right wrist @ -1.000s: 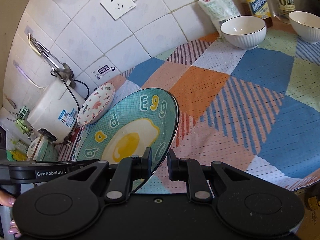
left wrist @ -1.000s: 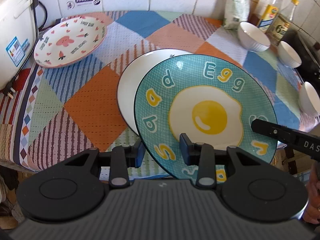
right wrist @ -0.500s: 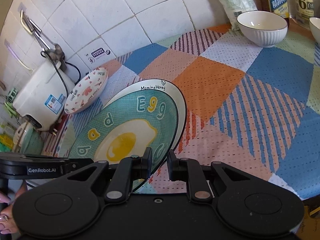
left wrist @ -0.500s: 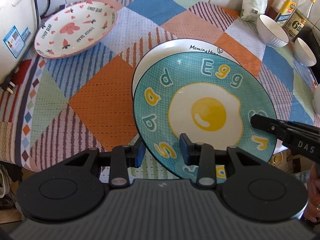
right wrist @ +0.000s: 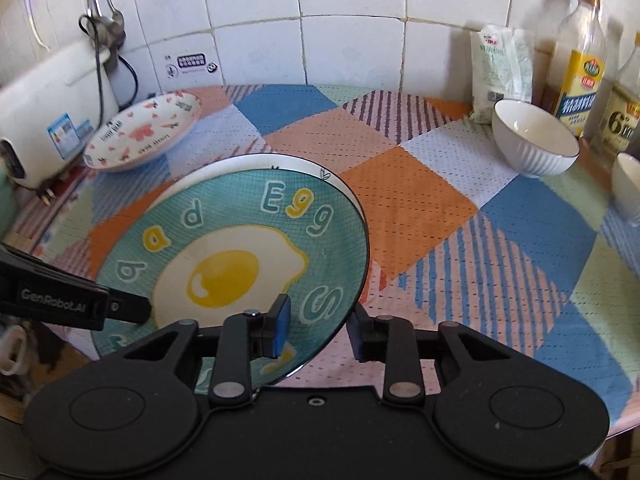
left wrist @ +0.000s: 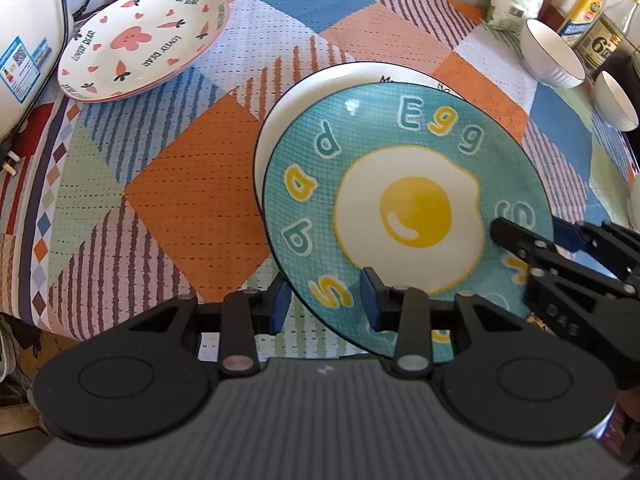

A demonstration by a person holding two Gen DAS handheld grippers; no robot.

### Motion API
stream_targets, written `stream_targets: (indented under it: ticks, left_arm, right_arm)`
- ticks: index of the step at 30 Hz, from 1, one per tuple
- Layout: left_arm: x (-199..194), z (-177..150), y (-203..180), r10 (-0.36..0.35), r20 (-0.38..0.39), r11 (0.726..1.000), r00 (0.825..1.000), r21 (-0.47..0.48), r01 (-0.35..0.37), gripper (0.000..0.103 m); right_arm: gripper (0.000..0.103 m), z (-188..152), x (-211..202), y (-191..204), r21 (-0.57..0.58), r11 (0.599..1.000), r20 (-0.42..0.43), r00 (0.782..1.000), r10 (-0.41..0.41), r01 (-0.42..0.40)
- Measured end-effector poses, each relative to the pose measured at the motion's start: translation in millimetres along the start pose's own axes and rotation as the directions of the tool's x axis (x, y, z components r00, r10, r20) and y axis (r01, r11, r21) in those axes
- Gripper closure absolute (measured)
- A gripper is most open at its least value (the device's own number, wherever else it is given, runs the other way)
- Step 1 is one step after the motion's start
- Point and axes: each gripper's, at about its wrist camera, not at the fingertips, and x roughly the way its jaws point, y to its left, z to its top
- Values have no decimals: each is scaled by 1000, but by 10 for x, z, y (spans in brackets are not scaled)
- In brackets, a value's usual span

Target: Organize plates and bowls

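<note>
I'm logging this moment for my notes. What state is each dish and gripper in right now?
Egg plate: lifted, tilted, overlapping the white plate.
White plate: flat on the tablecloth, mostly covered.
Pink plate: lying apart, untouched.
Bowl: upright, empty.
Left gripper: fingers straddling the egg plate's rim.
Right gripper: fingers straddling the opposite rim.

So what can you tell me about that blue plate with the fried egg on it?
The egg plate is round, glossy like ceramic, teal with a fine grid, a dark rim, a fried egg painted in the middle and white and yellow letters around it, including "Egg". It is tilted, its near edge raised, lying over a white plate on the patchwork tablecloth. The left gripper and right gripper each straddle its near rim with blue-padded jaws.
</note>
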Motion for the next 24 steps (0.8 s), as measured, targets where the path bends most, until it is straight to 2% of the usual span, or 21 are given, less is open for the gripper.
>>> stream_targets:
  ticks: [5,11,15,19,24]
  left_arm:
    - [27,40,-18,8,-10,1000,1000,-1,-8,68]
    - [56,51,-13,21,-8,1000,1000,-15,-21,68]
    - [45,44,21,5,-6,1000,1000,-23,-5,66]
    - [-66,4,41,-1,10,1000,1000,-14,1,68]
    - [-262,-60,87,-16,35,1000,999,-15,16,68]
  right_arm:
    - [58,10,78,130,-64,993,8,995,-95,96]
    - [58,23,182,158,-42,993,19,994,-112,113]
    - [53,-31,218,269,-120,981,37,988,-151,154]
    - [54,-20,140,230,-67,989,51,991,-125,128]
    - [54,28,-126,244,-16,998,118,992,-54,56]
